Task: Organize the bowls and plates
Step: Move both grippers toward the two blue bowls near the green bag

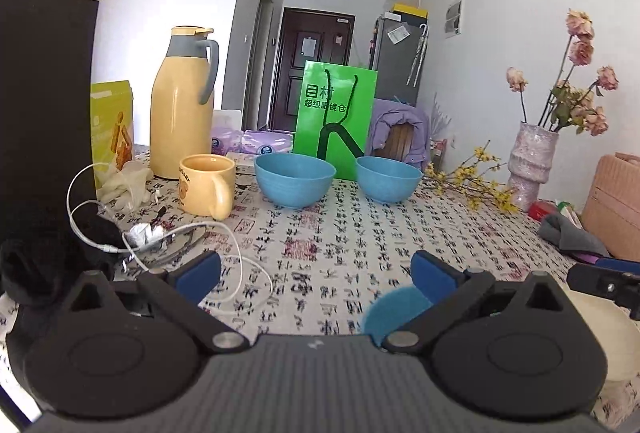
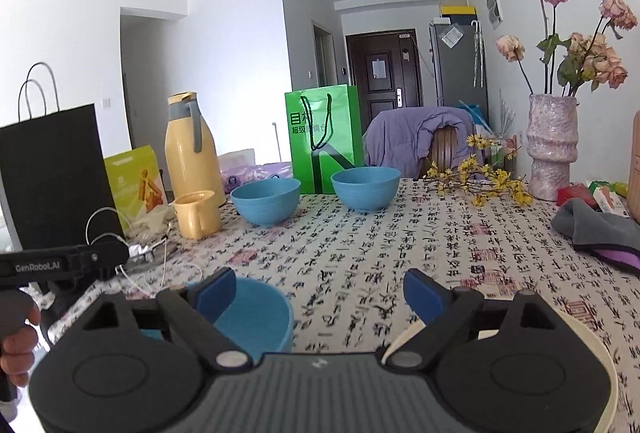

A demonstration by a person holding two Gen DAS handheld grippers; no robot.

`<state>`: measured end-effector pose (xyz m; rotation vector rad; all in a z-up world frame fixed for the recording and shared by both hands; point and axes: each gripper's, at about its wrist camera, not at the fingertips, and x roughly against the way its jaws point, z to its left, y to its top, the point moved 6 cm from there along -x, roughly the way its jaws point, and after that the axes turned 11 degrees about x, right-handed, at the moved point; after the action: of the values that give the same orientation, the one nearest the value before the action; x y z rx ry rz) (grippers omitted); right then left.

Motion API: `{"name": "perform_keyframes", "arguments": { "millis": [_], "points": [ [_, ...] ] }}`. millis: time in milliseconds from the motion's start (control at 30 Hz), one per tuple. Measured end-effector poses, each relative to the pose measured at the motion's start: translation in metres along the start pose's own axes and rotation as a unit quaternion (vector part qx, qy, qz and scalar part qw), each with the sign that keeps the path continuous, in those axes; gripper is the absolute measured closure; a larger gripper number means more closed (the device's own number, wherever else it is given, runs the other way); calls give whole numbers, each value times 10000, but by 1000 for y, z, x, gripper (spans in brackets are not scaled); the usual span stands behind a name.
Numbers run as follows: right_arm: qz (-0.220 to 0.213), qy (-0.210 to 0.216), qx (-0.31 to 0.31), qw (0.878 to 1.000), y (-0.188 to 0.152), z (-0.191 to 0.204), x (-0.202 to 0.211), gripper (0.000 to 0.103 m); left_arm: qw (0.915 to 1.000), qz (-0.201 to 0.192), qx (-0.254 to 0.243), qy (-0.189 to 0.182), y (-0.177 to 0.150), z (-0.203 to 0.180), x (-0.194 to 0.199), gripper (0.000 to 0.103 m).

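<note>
A near blue bowl (image 2: 256, 317) is shown whole only in the right wrist view, just under the right gripper (image 2: 318, 293); in the left wrist view only its rim is seen, beside the left gripper (image 1: 316, 273). A cream plate (image 2: 592, 349) lies at the right edge. Both grippers are held with jaws spread, nothing between them. On the table (image 1: 340, 233), from left to right, a mug (image 1: 206, 189), a left bowl (image 1: 295, 180) and a right bowl (image 1: 389, 179) are set upright, well apart, plain blue and ribbed.
</note>
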<state>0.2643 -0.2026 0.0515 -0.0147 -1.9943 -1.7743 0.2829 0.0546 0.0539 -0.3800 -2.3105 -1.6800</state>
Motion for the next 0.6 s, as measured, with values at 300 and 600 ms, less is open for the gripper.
{"name": "perform_keyframes", "arguments": {
  "millis": [300, 600],
  "points": [
    [1079, 1512, -580, 9809, 79, -42, -84, 16, 9963, 570, 647, 38, 67, 16, -90, 0],
    [1962, 1987, -219, 9600, 161, -70, -225, 16, 9870, 1178, 1055, 299, 120, 35, -212, 11]
  ]
}}
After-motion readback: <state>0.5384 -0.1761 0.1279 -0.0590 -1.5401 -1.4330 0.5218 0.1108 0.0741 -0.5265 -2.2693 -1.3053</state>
